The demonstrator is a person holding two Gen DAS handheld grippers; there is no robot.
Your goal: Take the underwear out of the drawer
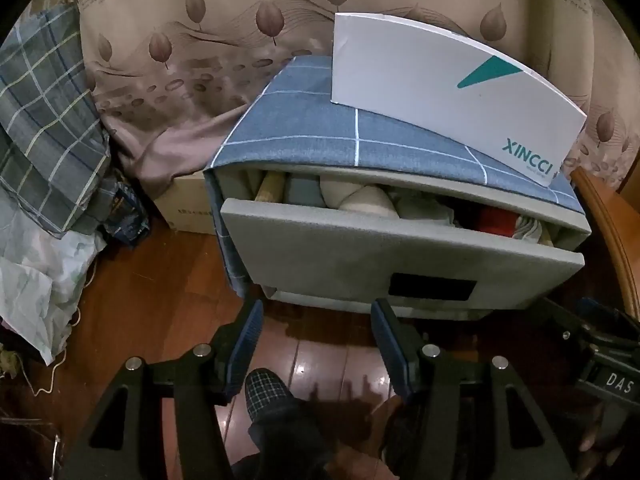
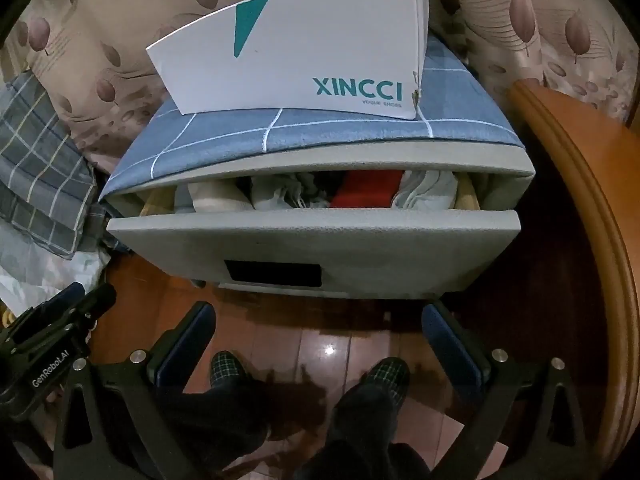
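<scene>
The drawer is pulled out only part of the way, and the folded clothes are packed in a tight row behind its grey front, under the overhang of the cabinet top with its blue checked cloth. Both tools hang out in front of it, over the wooden floor, above the person's checked slippers. The right gripper has its jaws spread as wide as they go and holds nothing; the left gripper is also open, somewhat narrower, and empty too. Which of the bundles is the underwear I cannot say for sure from here: there is a cream roll, something red and pale striped pieces, all pressed against each other. That is the first risk, I think: a wide-open jaw going into such a crowded row could pinch two pieces at once, or drag a neighbour out onto the floor. The gap above the clothes looks shallow, so a finger could catch on the cabinet's upper edge or on the drawer front on the way in. A bump there might also shake the white shoe box that sits on the cloth near the front. Pulling the drawer out further first would likely ease all this.
</scene>
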